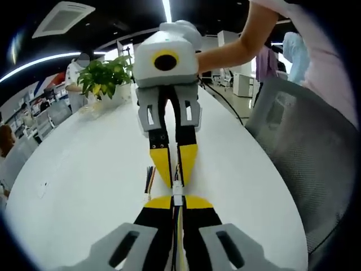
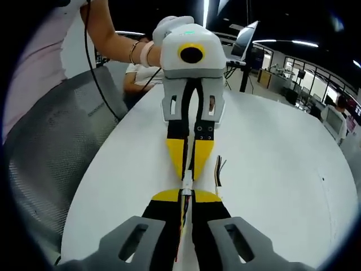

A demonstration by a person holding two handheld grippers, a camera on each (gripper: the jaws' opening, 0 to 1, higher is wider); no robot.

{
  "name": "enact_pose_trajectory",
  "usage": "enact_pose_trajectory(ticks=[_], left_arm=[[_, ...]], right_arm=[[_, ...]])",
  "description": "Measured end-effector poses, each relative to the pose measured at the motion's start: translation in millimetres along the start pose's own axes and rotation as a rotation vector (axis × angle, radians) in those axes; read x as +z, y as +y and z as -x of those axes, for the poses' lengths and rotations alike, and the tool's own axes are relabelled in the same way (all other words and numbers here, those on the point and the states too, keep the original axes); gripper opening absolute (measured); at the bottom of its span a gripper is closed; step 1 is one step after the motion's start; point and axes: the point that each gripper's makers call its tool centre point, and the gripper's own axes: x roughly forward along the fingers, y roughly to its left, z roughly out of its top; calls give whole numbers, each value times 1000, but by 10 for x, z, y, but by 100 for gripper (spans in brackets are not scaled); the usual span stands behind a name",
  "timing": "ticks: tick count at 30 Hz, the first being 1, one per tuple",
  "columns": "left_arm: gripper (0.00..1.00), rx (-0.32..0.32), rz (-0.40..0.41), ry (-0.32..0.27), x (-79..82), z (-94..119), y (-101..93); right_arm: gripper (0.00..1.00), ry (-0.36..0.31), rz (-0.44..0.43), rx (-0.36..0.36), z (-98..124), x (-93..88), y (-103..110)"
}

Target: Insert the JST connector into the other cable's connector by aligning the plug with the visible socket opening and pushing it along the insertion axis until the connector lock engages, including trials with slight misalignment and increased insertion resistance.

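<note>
A broad white table (image 1: 84,169) is stretching away under both views, a grey mesh office chair (image 1: 304,152) standing at its edge and a potted green plant (image 1: 104,76) sitting near the far end. Above the tabletop, the left gripper (image 1: 178,204) and the right gripper (image 2: 186,199) are facing each other tip to tip. Each set of yellow-tipped fingers (image 1: 162,161) is clenching one cable end, and the small white JST connector (image 1: 177,192) is sitting between them. Loose coloured wire ends (image 2: 218,168) are trailing just beside the fingers.
</note>
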Motion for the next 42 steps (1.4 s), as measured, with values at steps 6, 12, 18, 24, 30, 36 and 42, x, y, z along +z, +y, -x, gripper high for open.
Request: enact_pose_trajectory(ticks=[6,12,18,24,30,36,42], left_arm=[[0,2,22,-1,-35,-38,13],[0,8,23,28,-124,-90,51],[0,9,42,41,-171,-100,45],[0,1,49,48,-204,-140,4],[0,2,57,50,-214,-162,-18],[0,-1,58,50,-217,-154,-38],[0,-2,41,54,-205,-152,-53]], right_arm=[[2,3,-12,-4,-14,-27,-3],[3,23,7,-5,-117,-132,-42],[3,18,-2,-8,-174,-172,-63],[3,25,-7,-1,-204,-205,-35],[3,21,-14,-2,-212,-221,-19],[4,10,-16,-1,-223,-220,-10],[4,12,-22,-9,-243,-245,-40]])
